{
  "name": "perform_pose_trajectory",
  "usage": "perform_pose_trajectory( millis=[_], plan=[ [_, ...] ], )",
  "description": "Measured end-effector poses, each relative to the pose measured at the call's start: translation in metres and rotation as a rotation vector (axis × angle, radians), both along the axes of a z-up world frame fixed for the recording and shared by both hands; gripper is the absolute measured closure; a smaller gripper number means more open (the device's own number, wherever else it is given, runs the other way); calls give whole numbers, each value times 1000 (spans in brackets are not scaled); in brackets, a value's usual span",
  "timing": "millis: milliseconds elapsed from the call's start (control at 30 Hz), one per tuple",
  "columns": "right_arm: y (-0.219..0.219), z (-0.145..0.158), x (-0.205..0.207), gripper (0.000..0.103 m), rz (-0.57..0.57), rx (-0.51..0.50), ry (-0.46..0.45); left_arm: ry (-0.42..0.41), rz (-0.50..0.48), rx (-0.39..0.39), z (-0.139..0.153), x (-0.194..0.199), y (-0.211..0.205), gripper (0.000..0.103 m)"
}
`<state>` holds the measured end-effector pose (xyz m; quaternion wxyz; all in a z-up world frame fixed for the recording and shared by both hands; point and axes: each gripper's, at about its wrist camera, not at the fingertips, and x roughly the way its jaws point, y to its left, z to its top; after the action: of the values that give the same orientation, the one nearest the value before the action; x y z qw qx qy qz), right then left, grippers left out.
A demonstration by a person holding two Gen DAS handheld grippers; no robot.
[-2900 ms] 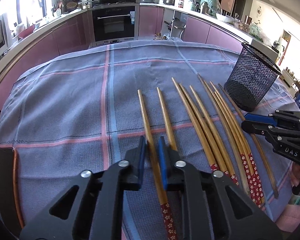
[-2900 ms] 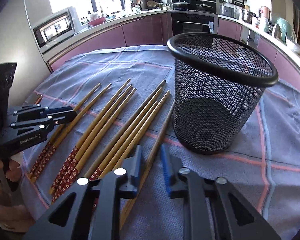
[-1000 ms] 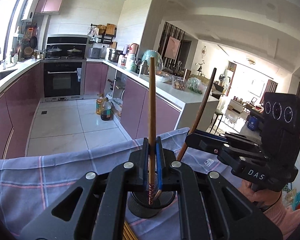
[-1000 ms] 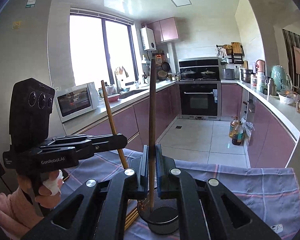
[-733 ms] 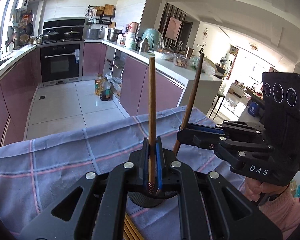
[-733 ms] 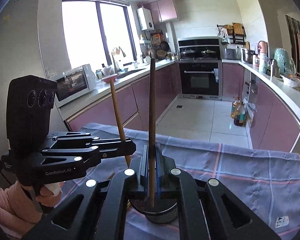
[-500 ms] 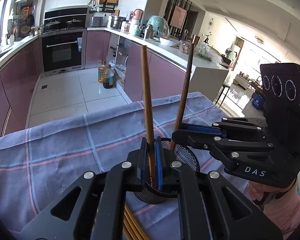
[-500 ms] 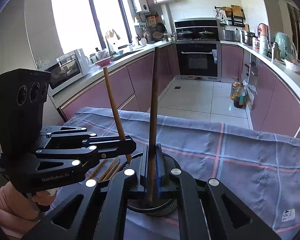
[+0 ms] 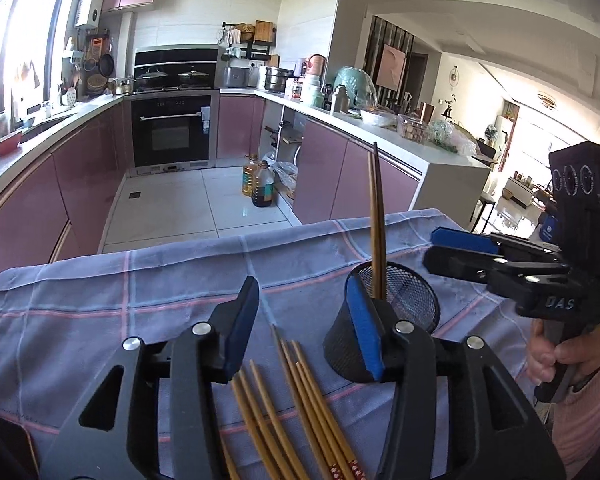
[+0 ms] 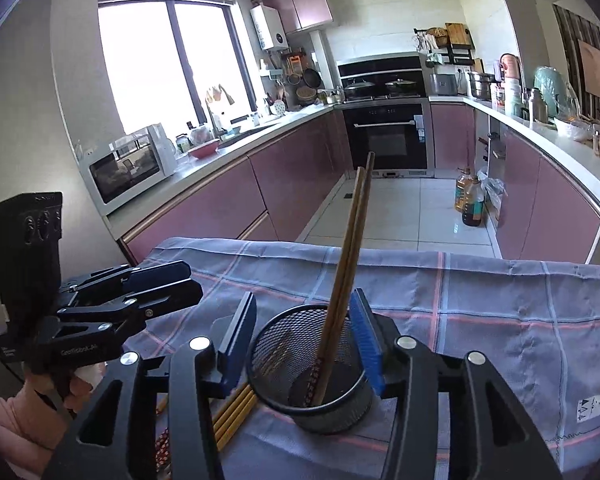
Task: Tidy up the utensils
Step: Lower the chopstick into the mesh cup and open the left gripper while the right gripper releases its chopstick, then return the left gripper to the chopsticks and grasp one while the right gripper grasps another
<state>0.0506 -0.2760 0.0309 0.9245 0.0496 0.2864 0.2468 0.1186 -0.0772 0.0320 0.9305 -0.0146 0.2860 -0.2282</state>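
Observation:
A black mesh cup (image 10: 312, 372) stands on the checked cloth and holds two wooden chopsticks (image 10: 348, 264) that lean upright in it. In the left wrist view the cup (image 9: 404, 304) shows the chopsticks (image 9: 377, 220) sticking up. My left gripper (image 9: 304, 320) is open and empty, above several chopsticks (image 9: 296, 408) lying on the cloth. My right gripper (image 10: 304, 332) is open and empty, its jaws on either side of the cup. Each gripper also shows in the other's view: the right (image 9: 460, 248), the left (image 10: 172, 280).
The purple checked cloth (image 10: 500, 312) covers the table; its far edge drops to the kitchen floor. More chopsticks (image 10: 232, 412) lie left of the cup. Pink cabinets, an oven and a microwave (image 10: 128, 164) stand beyond.
Both grippers have opened and let go of their chopsticks, which now stand in the mesh cup. Both grippers have drawn back a little and tilted up.

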Motion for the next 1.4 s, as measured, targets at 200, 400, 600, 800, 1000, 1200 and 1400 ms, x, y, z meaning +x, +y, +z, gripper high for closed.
perform_pose_trajectory(
  millis=[200, 400, 600, 800, 1000, 1200, 1400],
  plan=[
    [32, -17, -41, 42, 119, -28, 18, 43, 52, 63, -28, -22, 39, 53],
    [59, -66, -38, 43, 131, -58, 177, 155, 67, 96, -73, -29, 63, 53],
    [72, -102, -35, 56, 115, -85, 276, 221, 61, 114, -109, -38, 64, 53],
    [72, -108, -36, 66, 89, -94, 300, 270, 39, 100, -122, -46, 58, 56],
    [71, -111, -36, 70, 70, -120, 306, 297, 34, 108, -133, -45, 53, 61],
    [77, -110, -32, 73, 64, -161, 294, 304, 18, 105, -136, -45, 48, 64],
    [76, -109, -29, 77, 67, -183, 303, 304, 1, 103, -138, -45, 43, 64]
  ],
)
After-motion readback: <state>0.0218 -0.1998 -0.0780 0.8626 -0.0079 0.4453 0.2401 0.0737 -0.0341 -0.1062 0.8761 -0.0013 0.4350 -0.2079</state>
